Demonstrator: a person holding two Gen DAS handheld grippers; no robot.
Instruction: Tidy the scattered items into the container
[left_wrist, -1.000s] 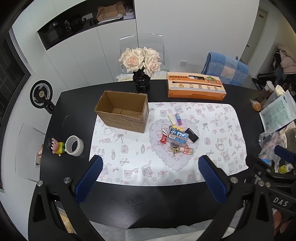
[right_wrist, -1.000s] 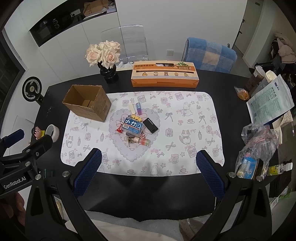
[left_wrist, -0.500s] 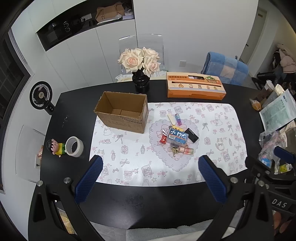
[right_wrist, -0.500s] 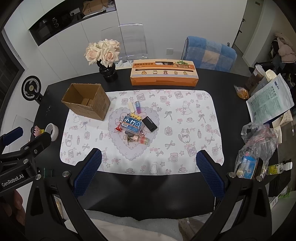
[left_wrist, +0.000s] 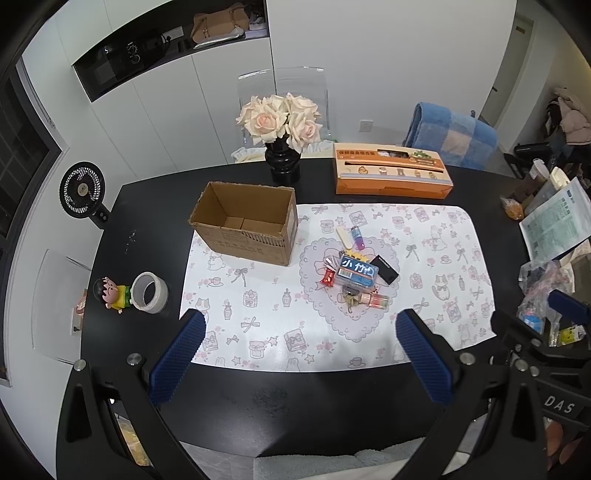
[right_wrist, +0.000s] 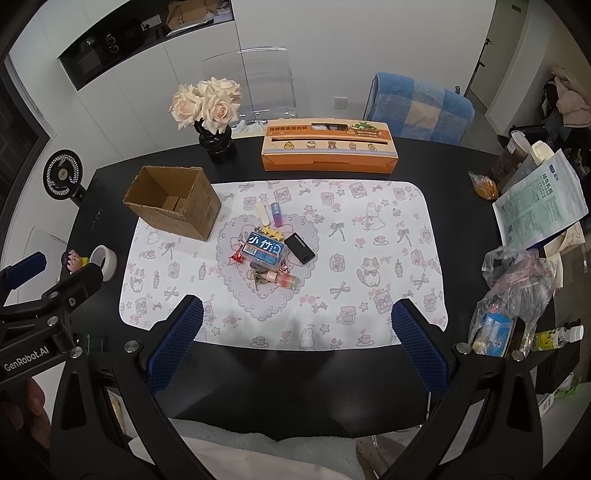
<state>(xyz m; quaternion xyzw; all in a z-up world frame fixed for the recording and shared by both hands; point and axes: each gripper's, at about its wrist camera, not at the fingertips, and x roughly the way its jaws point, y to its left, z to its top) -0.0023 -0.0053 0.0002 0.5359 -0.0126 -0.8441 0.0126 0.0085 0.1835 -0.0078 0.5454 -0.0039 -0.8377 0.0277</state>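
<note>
White cabinets and a black tabletop (left_wrist: 110, 229) form the setting, with a patterned mat (left_wrist: 258, 314) spread across the middle. On the mat's heart-shaped doily a cluster of small items (left_wrist: 354, 273) is gathered: a blue box (left_wrist: 355, 273) printed with large Chinese characters, a black card-like case (left_wrist: 385, 268), a red-wrapped sweet (left_wrist: 327, 277), a purple tube (left_wrist: 357, 235), a pale stick (left_wrist: 343, 236) and a clear tube (left_wrist: 375, 300) lying crosswise. The open cardboard box (left_wrist: 245, 225) stands at the mat's far left corner, just left of the cluster; only its flaps are seen inside.

The cluster lies ahead of both grippers, well apart from each. From the left gripper (left_wrist: 301, 354) it lies ahead and to the right; from the right gripper (right_wrist: 295, 345) it lies ahead and slightly left, so the right is judged somewhat better aligned. Both grippers are held wide apart and nothing is held. The blue box's long axis runs roughly left to right.

"GenRobot.AI" and "DAS" can be read on the gripper bodies. An orange carton (right_wrist: 328, 146) bears Chinese lettering too small to be made out.
</note>
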